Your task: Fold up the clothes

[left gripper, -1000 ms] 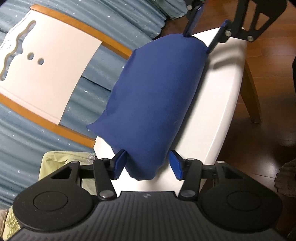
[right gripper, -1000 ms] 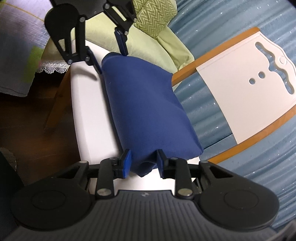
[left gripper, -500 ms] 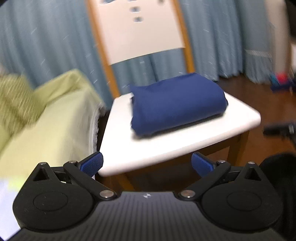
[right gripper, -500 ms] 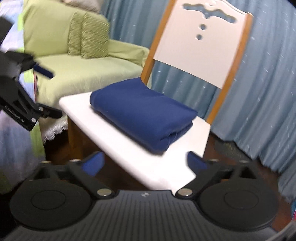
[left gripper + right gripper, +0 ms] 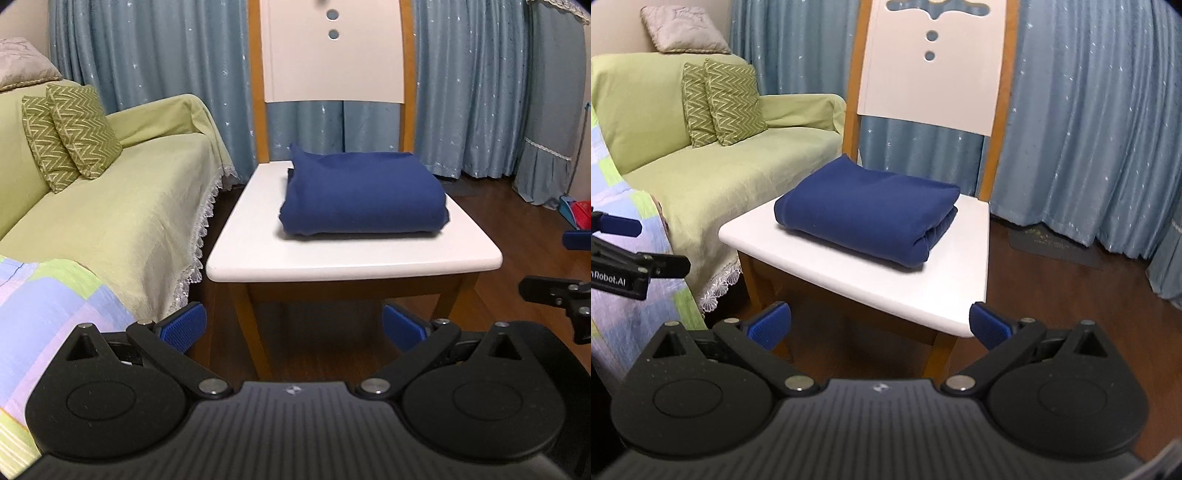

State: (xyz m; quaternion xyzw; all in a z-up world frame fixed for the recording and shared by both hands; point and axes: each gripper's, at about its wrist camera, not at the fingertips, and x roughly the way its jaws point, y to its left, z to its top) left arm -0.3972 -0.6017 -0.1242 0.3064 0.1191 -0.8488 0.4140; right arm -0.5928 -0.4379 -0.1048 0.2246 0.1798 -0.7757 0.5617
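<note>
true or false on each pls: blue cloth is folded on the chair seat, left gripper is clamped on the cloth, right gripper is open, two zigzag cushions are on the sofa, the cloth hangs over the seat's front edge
1. The blue cloth lies folded on the chair seat. True.
2. The left gripper is clamped on the cloth. False: its jaws are wide open and hold nothing, short of the chair.
3. The right gripper is open. True.
4. Two zigzag cushions sit on the sofa. True.
5. The cloth hangs over the seat's front edge. False: it lies wholly on the seat, with bare white in front.
</note>
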